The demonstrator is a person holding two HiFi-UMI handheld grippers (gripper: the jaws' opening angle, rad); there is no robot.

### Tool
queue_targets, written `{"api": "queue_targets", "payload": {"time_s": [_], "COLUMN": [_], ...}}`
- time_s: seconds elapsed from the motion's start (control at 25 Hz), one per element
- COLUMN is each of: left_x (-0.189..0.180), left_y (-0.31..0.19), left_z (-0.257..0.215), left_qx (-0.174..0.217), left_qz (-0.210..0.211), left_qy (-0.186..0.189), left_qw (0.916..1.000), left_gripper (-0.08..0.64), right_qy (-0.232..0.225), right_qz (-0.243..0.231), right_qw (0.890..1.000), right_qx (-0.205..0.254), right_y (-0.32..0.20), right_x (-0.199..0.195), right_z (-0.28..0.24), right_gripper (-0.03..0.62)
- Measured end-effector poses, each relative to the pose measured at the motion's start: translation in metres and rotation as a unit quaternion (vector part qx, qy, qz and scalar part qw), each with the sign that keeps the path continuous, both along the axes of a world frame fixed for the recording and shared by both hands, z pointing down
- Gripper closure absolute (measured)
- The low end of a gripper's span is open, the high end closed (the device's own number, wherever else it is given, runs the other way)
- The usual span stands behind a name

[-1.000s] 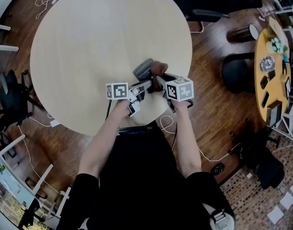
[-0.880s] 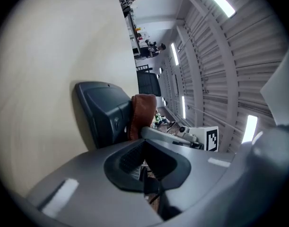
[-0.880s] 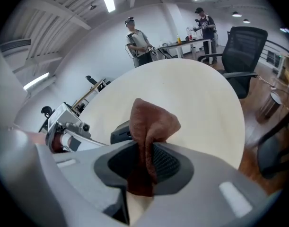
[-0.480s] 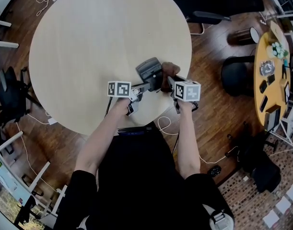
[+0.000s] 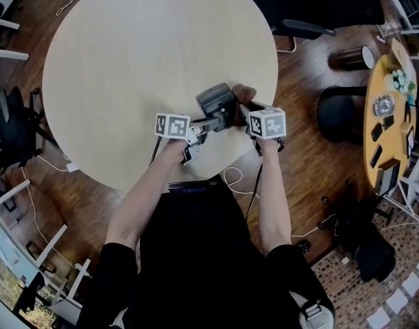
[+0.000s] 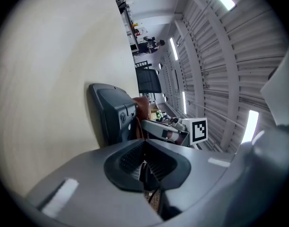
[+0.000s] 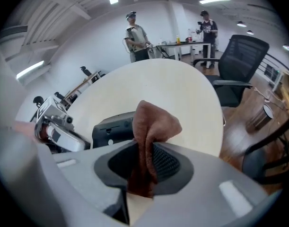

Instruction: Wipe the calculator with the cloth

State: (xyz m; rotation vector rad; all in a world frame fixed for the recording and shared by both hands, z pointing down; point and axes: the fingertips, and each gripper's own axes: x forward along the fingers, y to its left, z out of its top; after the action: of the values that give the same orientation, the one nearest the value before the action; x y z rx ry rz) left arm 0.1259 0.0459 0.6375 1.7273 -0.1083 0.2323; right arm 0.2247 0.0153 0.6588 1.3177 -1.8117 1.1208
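Cloth (image 7: 151, 126), brown and bunched, is clamped between the jaws of the right gripper (image 7: 144, 156), with a fold standing up past the tips. The calculator (image 5: 214, 101), dark grey, lies on the round table (image 5: 127, 60) just right of centre in the head view, near the table's lower right edge. The cloth sits at its right side, but no view shows whether it is pressing on the casing.

The left gripper (image 5: 208, 123) reaches in from the lower left, its tips at the calculator's near edge. In its own view the jaws are closed together with nothing clearly caught between them, and the calculator (image 6: 111, 117) rises just beyond them.

Judged from this, wiping is under way or about to begin, and the main risk is the calculator sliding. The left gripper seems only to brace it, not pinch it, so a firm stroke toward the table's rim could skid or spin it away, perhaps over the nearby edge. The wad is also narrow: if the right gripper tilts too steeply, its hard jaw tips rather than the fabric could scrape the keys. Dragging could also pull the cloth loose.
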Motion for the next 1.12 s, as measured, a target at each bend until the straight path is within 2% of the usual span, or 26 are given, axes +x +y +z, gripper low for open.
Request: {"api": "queue_targets", "payload": {"time_s": [0.12, 0.2, 0.32, 0.4, 0.44, 0.56, 0.72, 0.8, 0.88, 1.0, 1.04, 1.12], "left_x": [-0.01, -0.021, -0.042, -0.05, -0.051, -0.05, -0.05, -0.05, -0.051, -0.051, -0.051, -0.052], "left_y": [-0.006, -0.012, -0.022, -0.025, -0.026, -0.026, -0.024, -0.023, -0.024, -0.024, -0.024, -0.024], "left_z": [0.0, 0.0, 0.002, 0.003, 0.003, 0.004, 0.007, 0.008, 0.007, 0.007, 0.007, 0.008], "left_qx": [0.003, 0.004, -0.003, -0.005, -0.004, -0.007, -0.013, -0.015, -0.015, -0.014, -0.014, -0.013], "left_qz": [-0.003, -0.016, -0.044, -0.056, -0.058, -0.065, -0.065, -0.065, -0.068, -0.068, -0.067, -0.067], "left_qy": [-0.006, -0.011, -0.014, -0.014, -0.016, -0.024, -0.031, -0.035, -0.036, -0.039, -0.04, -0.044], "left_qw": [1.0, 0.9998, 0.9989, 0.9983, 0.9981, 0.9976, 0.9973, 0.9972, 0.9969, 0.9969, 0.9968, 0.9967], "left_gripper": [0.555, 0.555, 0.555, 0.555, 0.555, 0.555, 0.555, 0.555, 0.555, 0.555, 0.555, 0.555], "right_qy": [-0.053, -0.058, -0.052, -0.073, -0.077, -0.045, -0.035, -0.016, -0.006, -0.006, 0.006, 0.024], "right_qz": [-0.052, -0.053, -0.045, -0.076, -0.097, -0.129, -0.156, -0.156, -0.128, -0.082, -0.09, -0.139], "right_qw": [0.997, 0.997, 0.997, 0.993, 0.991, 0.991, 0.986, 0.986, 0.991, 0.995, 0.993, 0.986], "right_qx": [-0.003, 0.002, 0.038, 0.05, 0.044, 0.006, -0.05, -0.057, -0.029, 0.048, 0.07, 0.09], "right_y": [0.001, 0.0, -0.005, -0.003, 0.0, 0.018, 0.049, 0.055, 0.043, 0.007, -0.004, -0.022], "right_x": [-0.053, -0.07, -0.078, -0.1, -0.111, -0.122, -0.116, -0.101, -0.082, -0.062, -0.06, -0.07], "right_z": [0.003, 0.002, -0.02, -0.031, -0.03, -0.01, -0.009, -0.015, -0.029, -0.065, -0.073, -0.079], "right_gripper": [0.503, 0.503, 0.503, 0.503, 0.503, 0.503, 0.503, 0.503, 0.503, 0.503, 0.503, 0.503]}}
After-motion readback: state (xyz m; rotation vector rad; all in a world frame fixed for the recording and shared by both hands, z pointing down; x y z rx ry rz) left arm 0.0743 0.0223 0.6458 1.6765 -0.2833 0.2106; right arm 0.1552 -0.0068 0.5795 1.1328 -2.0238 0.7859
